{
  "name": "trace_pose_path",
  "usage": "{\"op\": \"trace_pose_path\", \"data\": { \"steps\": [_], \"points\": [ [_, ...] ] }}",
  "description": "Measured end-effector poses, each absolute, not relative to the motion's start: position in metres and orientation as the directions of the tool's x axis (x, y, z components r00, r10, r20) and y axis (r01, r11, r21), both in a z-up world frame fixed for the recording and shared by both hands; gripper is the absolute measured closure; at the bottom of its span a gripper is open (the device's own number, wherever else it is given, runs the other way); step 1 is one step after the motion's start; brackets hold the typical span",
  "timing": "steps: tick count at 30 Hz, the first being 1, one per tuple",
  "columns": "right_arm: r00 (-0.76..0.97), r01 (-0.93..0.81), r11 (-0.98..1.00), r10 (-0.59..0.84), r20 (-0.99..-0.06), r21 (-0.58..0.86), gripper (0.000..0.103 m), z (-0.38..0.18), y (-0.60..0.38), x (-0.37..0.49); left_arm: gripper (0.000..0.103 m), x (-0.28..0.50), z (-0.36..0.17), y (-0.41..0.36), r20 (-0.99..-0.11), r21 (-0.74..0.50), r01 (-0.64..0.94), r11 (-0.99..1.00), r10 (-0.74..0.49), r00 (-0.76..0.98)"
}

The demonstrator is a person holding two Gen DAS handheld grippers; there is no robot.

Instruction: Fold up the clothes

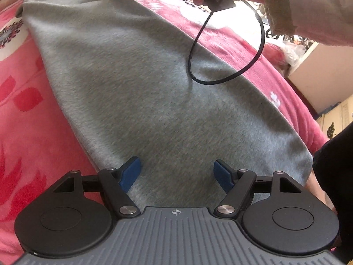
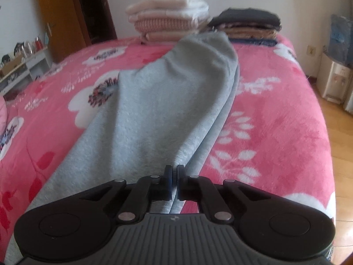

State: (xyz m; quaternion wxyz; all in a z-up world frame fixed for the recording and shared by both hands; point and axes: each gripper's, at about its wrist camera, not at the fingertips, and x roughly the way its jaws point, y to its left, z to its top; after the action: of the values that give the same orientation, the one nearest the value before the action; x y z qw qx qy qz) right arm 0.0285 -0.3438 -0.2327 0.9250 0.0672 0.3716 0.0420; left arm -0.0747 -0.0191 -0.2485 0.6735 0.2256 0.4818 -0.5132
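From the left wrist we see our left gripper poised over the grey garment, its blue pads spread wide with nothing pinched between them. The garment lies stretched across the pink bedspread, a black cable looping above it. From the right wrist, our right gripper has its jaws pressed together, seemingly nipping a fold of the garment's near edge, though blur hampers certainty. Folded stacks sit beyond.

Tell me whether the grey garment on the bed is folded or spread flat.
Folded lengthwise at least once: the grey garment shows doubled edges along its right side on the pink blanket. It still lies long, not yet a compact bundle.
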Motion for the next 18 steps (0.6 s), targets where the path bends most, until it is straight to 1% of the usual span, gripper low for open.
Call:
{"op": "trace_pose_path", "data": {
  "steps": [5,8,10,13,17,18],
  "points": [
    [0.707,0.0,0.991,0.093,-0.701,0.132,0.099,-0.255,-0.352,0.028,0.026,-0.079,-0.249,-0.02,-0.883,-0.176,0.914,0.366,-0.468,0.017],
    [0.72,0.03,0.984,0.102,-0.687,0.178,0.091,-0.245,-0.36,0.029,0.024,-0.081,-0.248,-0.021,-0.884,-0.172,0.915,0.364,-0.466,0.02],
    [0.737,0.057,0.969,0.123,-0.664,0.242,0.08,-0.237,-0.371,0.032,0.023,-0.081,-0.248,-0.021,-0.885,-0.168,0.917,0.361,-0.465,0.021],
    [0.742,0.107,0.946,0.128,-0.658,0.306,0.073,-0.233,-0.385,0.052,0.023,-0.082,-0.248,-0.021,-0.887,-0.163,0.917,0.363,-0.461,0.024],
    [0.739,0.139,0.922,0.147,-0.658,0.362,0.072,-0.239,-0.395,0.089,0.023,-0.083,-0.248,-0.021,-0.887,-0.157,0.918,0.364,-0.46,0.031],
    [0.736,0.144,0.918,0.15,-0.66,0.368,0.074,-0.243,-0.396,0.097,0.023,-0.083,-0.248,-0.021,-0.887,-0.155,0.919,0.363,-0.461,0.032]
  ]
}}
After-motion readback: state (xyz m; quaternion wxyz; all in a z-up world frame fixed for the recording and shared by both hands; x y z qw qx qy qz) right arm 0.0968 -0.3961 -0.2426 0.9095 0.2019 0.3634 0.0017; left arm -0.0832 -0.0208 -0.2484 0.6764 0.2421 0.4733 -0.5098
